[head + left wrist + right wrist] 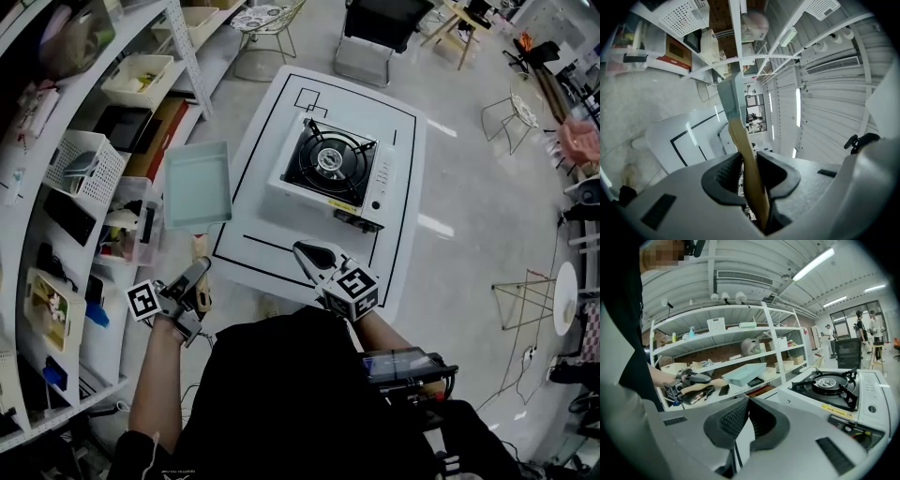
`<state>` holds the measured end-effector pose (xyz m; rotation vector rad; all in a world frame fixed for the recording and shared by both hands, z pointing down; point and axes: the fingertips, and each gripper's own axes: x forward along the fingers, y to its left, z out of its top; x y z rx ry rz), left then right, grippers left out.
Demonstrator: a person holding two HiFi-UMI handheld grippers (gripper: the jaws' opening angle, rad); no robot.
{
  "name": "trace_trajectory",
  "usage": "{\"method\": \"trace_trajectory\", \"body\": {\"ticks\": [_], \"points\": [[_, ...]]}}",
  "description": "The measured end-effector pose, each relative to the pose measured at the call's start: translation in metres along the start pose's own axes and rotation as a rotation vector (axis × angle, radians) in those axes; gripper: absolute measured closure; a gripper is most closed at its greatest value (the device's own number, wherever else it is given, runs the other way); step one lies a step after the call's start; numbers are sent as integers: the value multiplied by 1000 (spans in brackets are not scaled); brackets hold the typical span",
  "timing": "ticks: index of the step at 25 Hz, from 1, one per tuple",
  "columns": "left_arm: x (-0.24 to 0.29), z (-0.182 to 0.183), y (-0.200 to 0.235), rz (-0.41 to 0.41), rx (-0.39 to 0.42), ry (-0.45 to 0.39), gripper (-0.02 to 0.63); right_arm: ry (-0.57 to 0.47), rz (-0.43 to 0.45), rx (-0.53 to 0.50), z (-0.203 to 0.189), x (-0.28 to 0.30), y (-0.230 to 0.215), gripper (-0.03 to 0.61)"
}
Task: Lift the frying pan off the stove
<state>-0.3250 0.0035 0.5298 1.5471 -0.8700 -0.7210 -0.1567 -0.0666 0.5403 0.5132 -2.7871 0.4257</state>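
The frying pan is square and pale blue-green with a wooden handle. It hangs in the air left of the white table, away from the stove. My left gripper is shut on the handle, and the pan's body shows edge-on beyond the jaws. The portable gas stove stands on the table with its black burner bare. My right gripper hovers shut and empty over the table's near edge. The right gripper view shows the stove, the held pan and the left gripper.
White metal shelving packed with baskets, boxes and trays runs along the left, close to the pan. A black office chair and wire chairs stand beyond the table. People stand far off in the room.
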Motion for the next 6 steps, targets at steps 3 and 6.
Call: {"method": "trace_trajectory", "body": {"ticks": [3, 6], "points": [[0, 0, 1, -4, 0, 3, 512, 1, -2, -3, -1, 1, 0, 552], [1, 2, 2, -4, 5, 8, 512, 0, -4, -6, 0, 3, -1, 552]]}}
